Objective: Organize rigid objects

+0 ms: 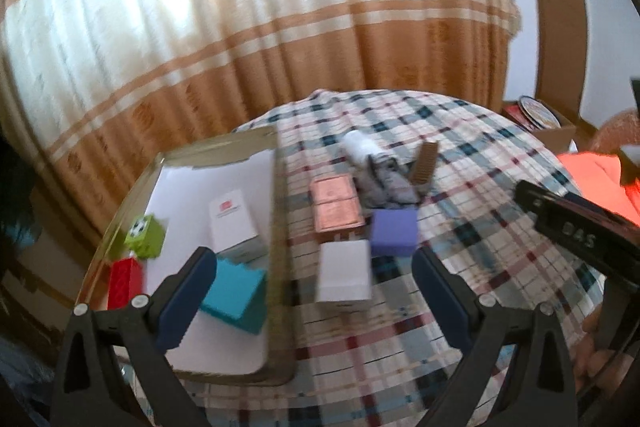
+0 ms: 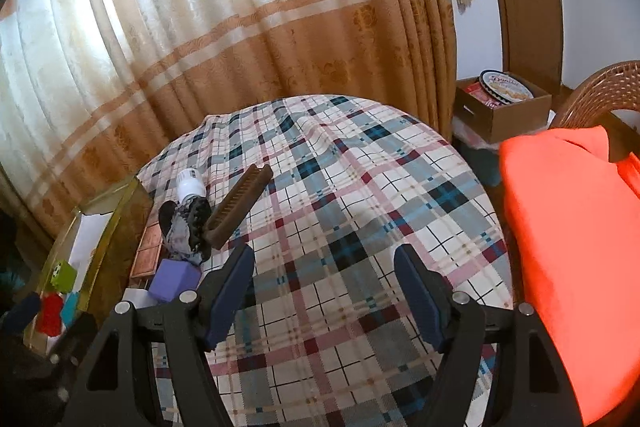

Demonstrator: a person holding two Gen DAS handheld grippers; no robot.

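Tray (image 1: 276, 227) on the left of the desk (image 1: 460, 227) holding four boxes, three boxes (image 1: 344, 275) just right of it, bottle (image 1: 362, 145), cloth (image 1: 384, 183) and comb (image 1: 425, 165) behind them

Left wrist: looks down, close over tray (image 1: 276, 227).
Right wrist: angled down over checked tablecloth (image 2: 360, 187).
Shared: purple box (image 1: 394, 233), comb (image 2: 240, 205).

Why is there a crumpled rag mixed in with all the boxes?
It does look odd. The crumpled grey cloth lies on the checked tablecloth among hard things: a purple box, a white box and a brown brush. Several boxes already sit in the tray; these remain outside.
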